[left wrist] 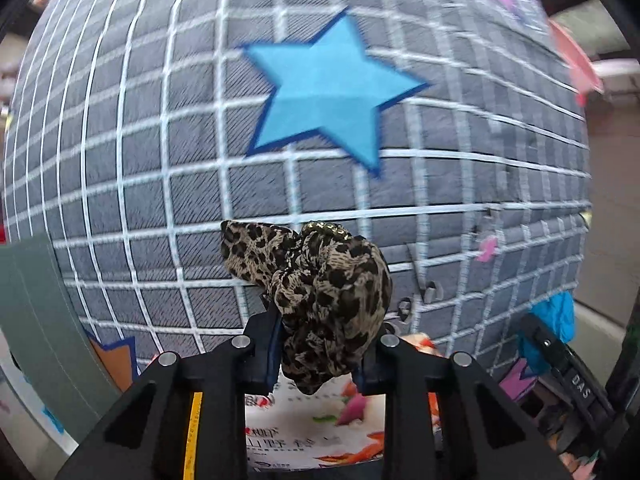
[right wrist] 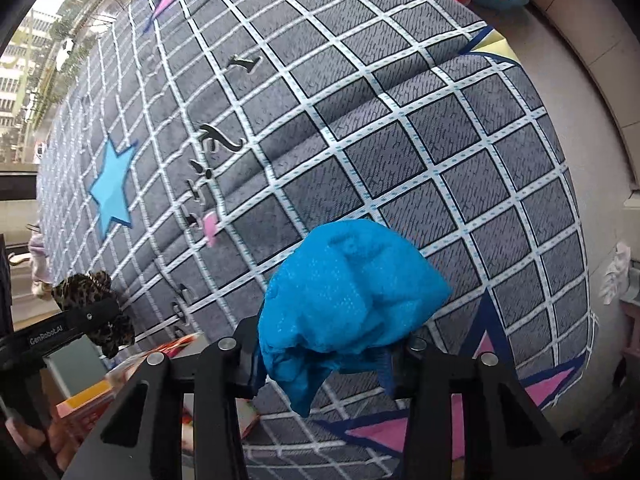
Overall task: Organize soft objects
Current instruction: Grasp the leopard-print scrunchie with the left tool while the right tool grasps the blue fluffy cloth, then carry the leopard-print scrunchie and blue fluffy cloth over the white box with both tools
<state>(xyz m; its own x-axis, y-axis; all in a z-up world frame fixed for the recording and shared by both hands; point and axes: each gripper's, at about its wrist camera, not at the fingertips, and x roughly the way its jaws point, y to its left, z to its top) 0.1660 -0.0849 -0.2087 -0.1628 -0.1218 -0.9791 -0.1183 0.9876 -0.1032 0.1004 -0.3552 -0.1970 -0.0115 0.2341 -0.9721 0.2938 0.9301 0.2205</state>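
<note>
Leopard-print fabric, a scrunchie (left wrist: 320, 300), is clamped between the jaws of the left gripper (left wrist: 316, 344) at six o'clock in the left wrist view, lifted above a grey grid-patterned bedspread (left wrist: 160, 160) with a blue star (left wrist: 328, 92) at twelve o'clock. At six o'clock in the right wrist view, the right gripper (right wrist: 328, 356) pinches a crumpled blue cloth (right wrist: 344, 304). From there the scrunchie shows at eight o'clock.
</note>
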